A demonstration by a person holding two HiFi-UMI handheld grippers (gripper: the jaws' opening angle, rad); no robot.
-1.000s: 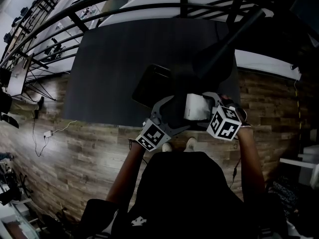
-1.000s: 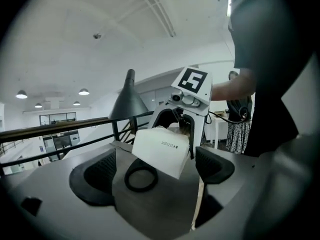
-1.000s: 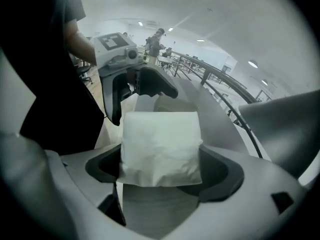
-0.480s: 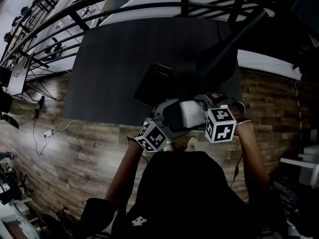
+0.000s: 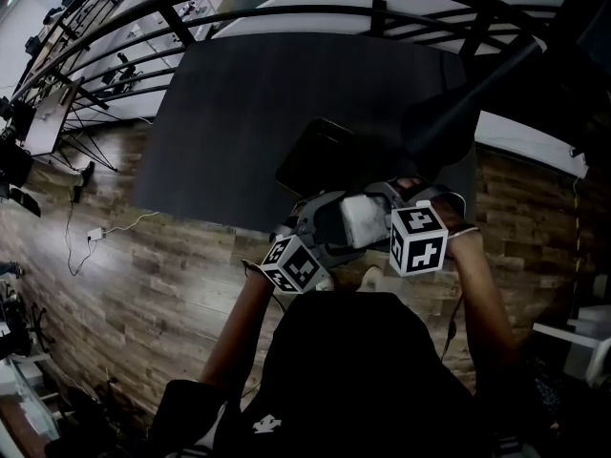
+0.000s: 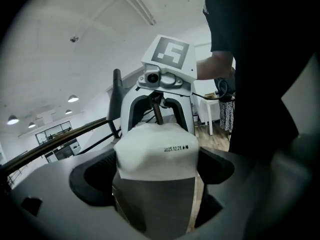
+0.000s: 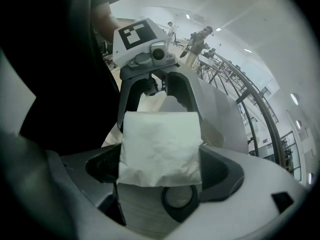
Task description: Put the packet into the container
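A white packet (image 5: 361, 219) hangs in the air between both grippers, over the near edge of the dark table (image 5: 229, 132). My left gripper (image 5: 336, 225) grips it from the left and my right gripper (image 5: 384, 210) from the right, each facing the other. In the left gripper view the packet (image 6: 156, 151) shows a printed date and fills the gap between the jaws. In the right gripper view the packet (image 7: 160, 148) sits crumpled between the jaws. The black container (image 5: 320, 156) lies on the table just beyond the packet.
A dark pole (image 5: 473, 98) slants above the table's right side. Curved metal railings (image 5: 286, 8) run behind the table. Wooden floor (image 5: 143, 275) lies around it, with a cable and plug (image 5: 100, 230) at the left. Standing people (image 7: 197, 39) show far off.
Both grippers have drawn closer together and slightly nearer my body with the packet held between them. The head view has shifted, so the table sits further right.
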